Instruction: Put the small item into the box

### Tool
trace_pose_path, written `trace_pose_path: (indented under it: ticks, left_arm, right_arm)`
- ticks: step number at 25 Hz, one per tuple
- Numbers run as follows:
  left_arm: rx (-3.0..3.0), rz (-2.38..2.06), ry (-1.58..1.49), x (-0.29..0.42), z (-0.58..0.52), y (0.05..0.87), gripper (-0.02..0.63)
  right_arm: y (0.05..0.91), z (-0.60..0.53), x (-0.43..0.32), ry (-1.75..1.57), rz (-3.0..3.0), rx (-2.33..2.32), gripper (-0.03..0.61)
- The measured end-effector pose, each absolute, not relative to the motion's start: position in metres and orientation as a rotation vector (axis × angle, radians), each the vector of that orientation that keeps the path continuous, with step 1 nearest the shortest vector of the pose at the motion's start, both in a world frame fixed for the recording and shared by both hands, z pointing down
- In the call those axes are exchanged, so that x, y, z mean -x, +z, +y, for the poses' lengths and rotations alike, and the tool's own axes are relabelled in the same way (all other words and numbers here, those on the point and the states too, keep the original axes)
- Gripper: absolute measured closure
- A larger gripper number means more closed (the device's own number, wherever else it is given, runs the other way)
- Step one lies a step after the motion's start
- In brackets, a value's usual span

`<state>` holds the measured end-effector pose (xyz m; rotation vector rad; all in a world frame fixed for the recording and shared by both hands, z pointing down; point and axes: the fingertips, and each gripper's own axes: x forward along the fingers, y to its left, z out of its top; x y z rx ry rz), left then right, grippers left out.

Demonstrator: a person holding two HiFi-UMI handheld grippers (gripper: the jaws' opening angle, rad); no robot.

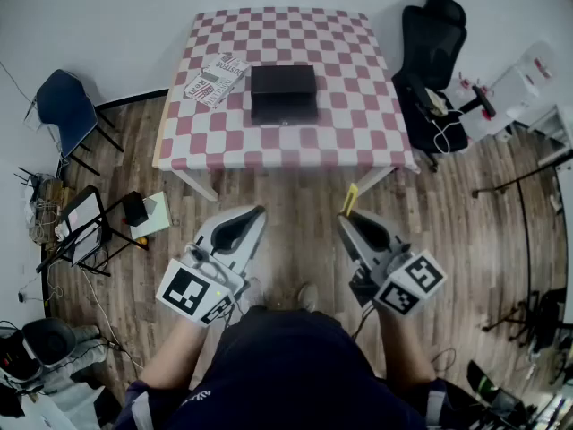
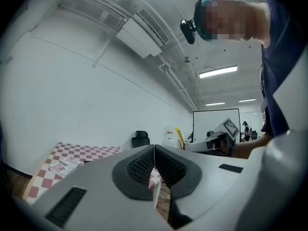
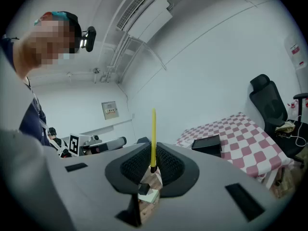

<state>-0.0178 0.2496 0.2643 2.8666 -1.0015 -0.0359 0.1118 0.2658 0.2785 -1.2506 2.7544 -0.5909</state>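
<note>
Fingers (image 3: 137, 166) of right gripper (image 1: 346, 219): clenched on thin yellow item (image 3: 153, 134), which stands upright past tips.
Fingers (image 2: 143, 166) of left gripper (image 1: 259, 211): pressed together, nothing between.
Black box (image 1: 283, 92): on checkered worktop (image 1: 358, 141), well ahead of both finger pairs.
Handling: hold firm, carry item forward level, release only over box.
Unclear: box lid open or closed; item's kind; its lower end, buried between fingers.
</note>
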Motion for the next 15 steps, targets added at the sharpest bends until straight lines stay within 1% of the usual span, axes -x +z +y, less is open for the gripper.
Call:
trace_pose_path:
  ticks: [15]
  left_arm:
    - [-2.823,-1.055,-0.017,-0.013,0.273,0.275,0.58]
  right_arm:
    - [0.287,0.286,-0.148,-0.613,2.755,1.211,0.526]
